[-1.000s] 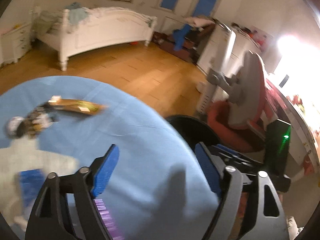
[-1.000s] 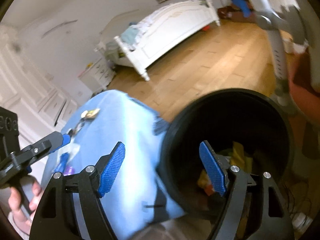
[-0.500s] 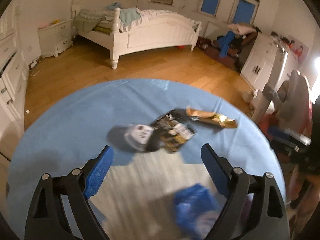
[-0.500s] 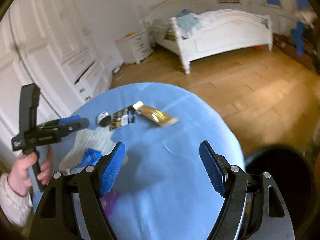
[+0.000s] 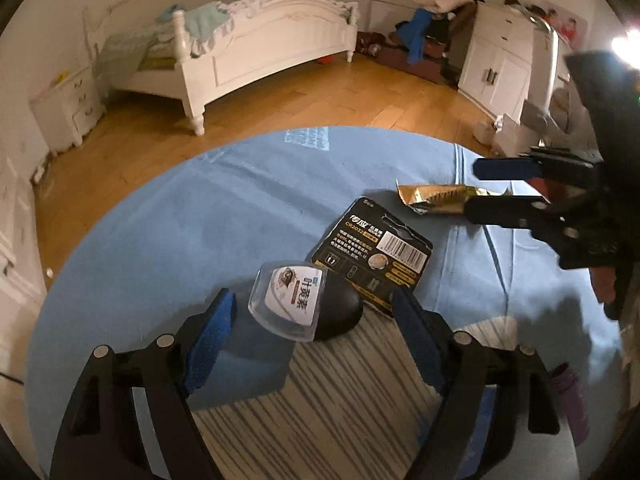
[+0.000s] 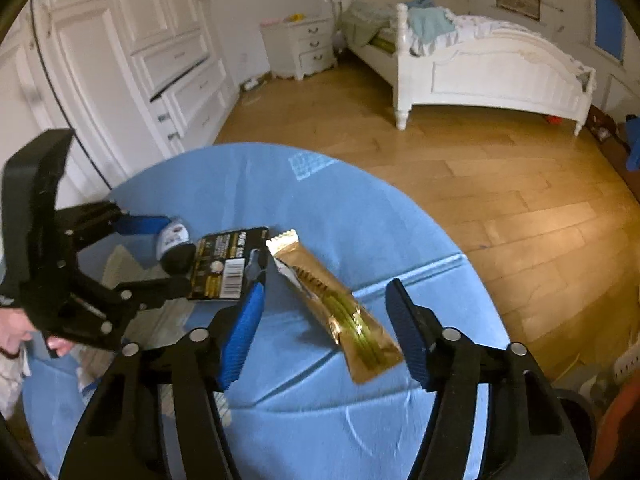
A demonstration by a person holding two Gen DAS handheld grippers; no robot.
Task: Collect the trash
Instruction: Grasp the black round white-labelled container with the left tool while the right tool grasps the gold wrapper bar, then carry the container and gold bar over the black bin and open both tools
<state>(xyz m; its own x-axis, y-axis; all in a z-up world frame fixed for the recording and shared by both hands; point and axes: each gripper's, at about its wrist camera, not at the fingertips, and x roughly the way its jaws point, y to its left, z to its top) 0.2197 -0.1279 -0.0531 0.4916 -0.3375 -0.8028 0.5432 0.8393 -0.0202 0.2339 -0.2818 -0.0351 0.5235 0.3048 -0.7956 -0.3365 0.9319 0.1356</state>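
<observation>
Gold wrapper (image 6: 340,308) ×1 | battery card (image 5: 374,254) ×1 | jar (image 5: 304,304) ×1 | both tongs closing, pinching nothing

The left wrist view is dim and warm, with a glaring lamp (image 5: 626,46) at its right edge and soft shadows across the blue tablecloth (image 5: 192,220). The right wrist view is brighter. Both curve strongly toward black corners, and fast-moving parts blur slightly.

Hand-held gripper (image 5: 310,322) closing — capsule (image 5: 304,306) between (untouched).
</observation>
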